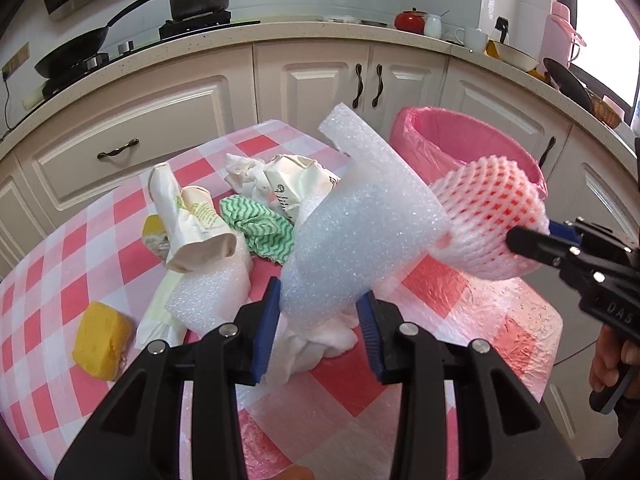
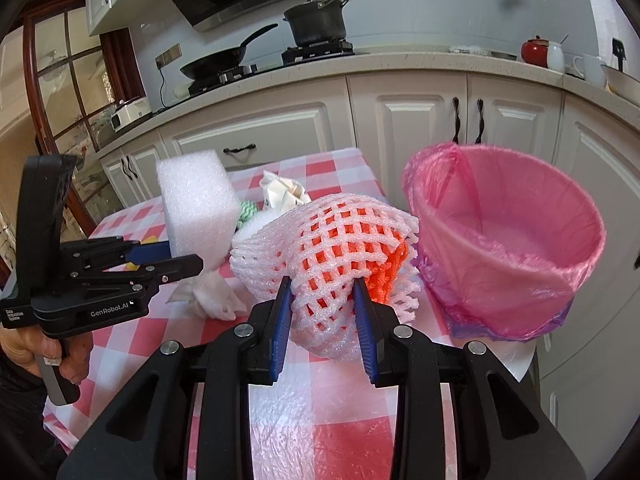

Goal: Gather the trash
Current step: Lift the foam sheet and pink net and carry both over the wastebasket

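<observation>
My left gripper (image 1: 322, 300) is shut on a curled white foam sheet (image 1: 360, 220), with a blue pad pressing on each side of it. In the right wrist view the left gripper (image 2: 180, 258) holds that foam sheet (image 2: 196, 200) upright above the table. My right gripper (image 2: 322, 292) is shut on a white and orange foam fruit net (image 2: 332, 236), held just left of the bin with the pink bag (image 2: 500, 272). From the left wrist view, the right gripper (image 1: 532, 232) and fruit net (image 1: 488, 204) hang in front of the bin (image 1: 408, 120).
On the red-checked table (image 1: 60, 280) lie a paper cup sleeve (image 1: 188, 220), a green zigzag cloth (image 1: 256, 224), a crumpled paper bag (image 1: 288, 184), a yellow sponge (image 1: 102, 340), a white tissue (image 1: 312, 344) and another foam piece (image 1: 212, 296). White cabinets stand behind.
</observation>
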